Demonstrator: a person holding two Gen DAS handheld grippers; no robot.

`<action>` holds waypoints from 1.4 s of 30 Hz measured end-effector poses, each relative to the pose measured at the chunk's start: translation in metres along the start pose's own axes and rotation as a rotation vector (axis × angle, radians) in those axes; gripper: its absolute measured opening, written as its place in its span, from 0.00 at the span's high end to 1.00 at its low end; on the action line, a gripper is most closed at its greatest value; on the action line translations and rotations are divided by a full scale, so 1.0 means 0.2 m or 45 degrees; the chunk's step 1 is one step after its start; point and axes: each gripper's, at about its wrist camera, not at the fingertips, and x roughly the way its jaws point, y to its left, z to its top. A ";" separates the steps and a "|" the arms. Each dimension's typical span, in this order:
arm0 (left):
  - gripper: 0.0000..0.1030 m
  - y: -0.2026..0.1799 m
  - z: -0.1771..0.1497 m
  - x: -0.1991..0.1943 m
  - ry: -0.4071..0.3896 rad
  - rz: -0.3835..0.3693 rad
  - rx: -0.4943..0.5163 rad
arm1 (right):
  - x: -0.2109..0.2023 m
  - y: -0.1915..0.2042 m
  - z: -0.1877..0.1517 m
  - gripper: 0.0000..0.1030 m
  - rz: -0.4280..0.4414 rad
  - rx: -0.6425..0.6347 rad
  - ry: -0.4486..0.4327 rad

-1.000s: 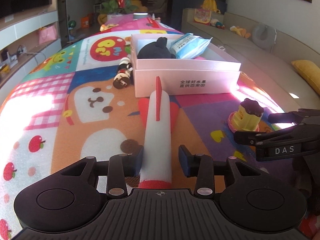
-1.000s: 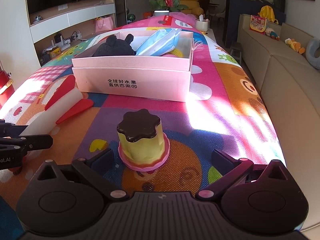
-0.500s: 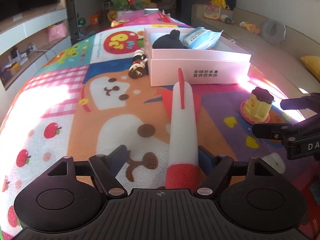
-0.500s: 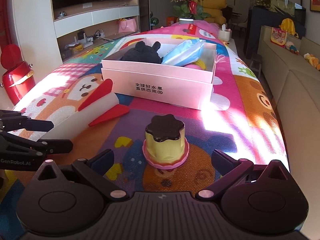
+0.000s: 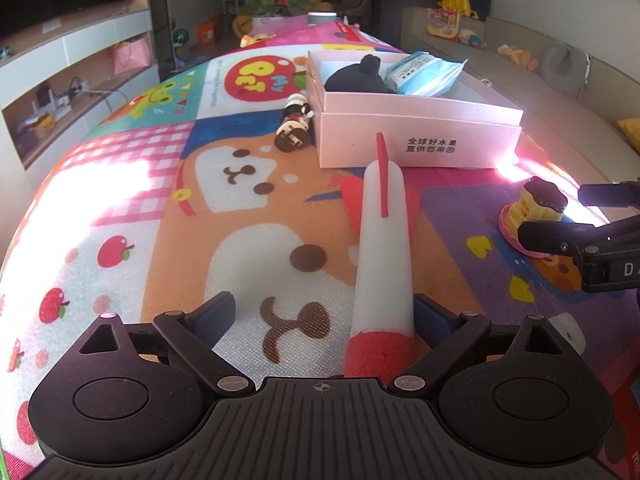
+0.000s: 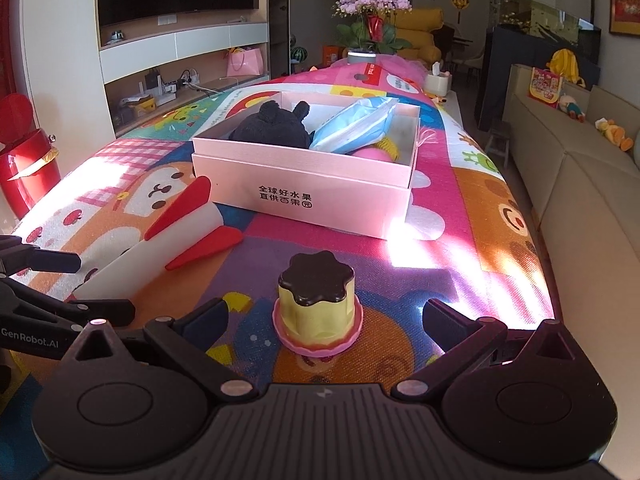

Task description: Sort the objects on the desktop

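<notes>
Pink box (image 6: 304, 196) printed "全球好水果"; left tongs (image 5: 324, 316), right tongs (image 6: 326, 318) both gaping.

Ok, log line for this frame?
left hand-held gripper: open, rocket between fingers | right hand-held gripper: open around pudding toy | box: ahead

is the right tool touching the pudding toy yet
Apart. In the right wrist view the right tool stands open around the pudding toy, with bare mat showing between each finger and the toy.
</notes>
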 end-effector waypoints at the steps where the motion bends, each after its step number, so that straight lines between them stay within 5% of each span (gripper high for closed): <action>1: 0.05 0.00 0.00 0.00 0.003 0.004 0.001 | 0.01 0.01 0.01 0.00 0.001 -0.003 -0.005; 7: 0.05 -0.01 0.00 -0.01 0.010 0.034 -0.002 | 0.13 0.01 0.06 0.01 0.022 0.029 0.062; 14: 0.05 -0.06 0.03 -0.04 -0.034 0.050 0.060 | 0.13 -0.01 0.05 0.46 0.051 0.045 0.126; 20: 0.06 -0.15 0.07 -0.06 -0.083 0.026 0.137 | 0.05 -0.03 0.06 0.46 0.067 0.046 0.106; 23: 0.26 -0.18 0.08 -0.03 -0.068 0.021 0.169 | 0.00 -0.03 0.06 0.46 0.068 0.024 0.091; 28: 0.31 -0.19 0.09 -0.01 -0.062 0.016 0.181 | -0.06 -0.04 0.06 0.46 0.072 0.022 0.081; 30: 0.59 -0.18 0.09 -0.01 -0.049 0.004 0.180 | -0.08 -0.04 0.06 0.46 0.091 0.024 0.087; 32: 0.69 -0.18 0.09 -0.02 -0.043 -0.015 0.181 | -0.10 -0.03 0.06 0.46 0.117 0.021 0.098; 42: 0.69 -0.16 0.21 -0.31 -0.216 -0.150 0.158 | -0.32 -0.08 0.15 0.46 0.186 0.012 0.018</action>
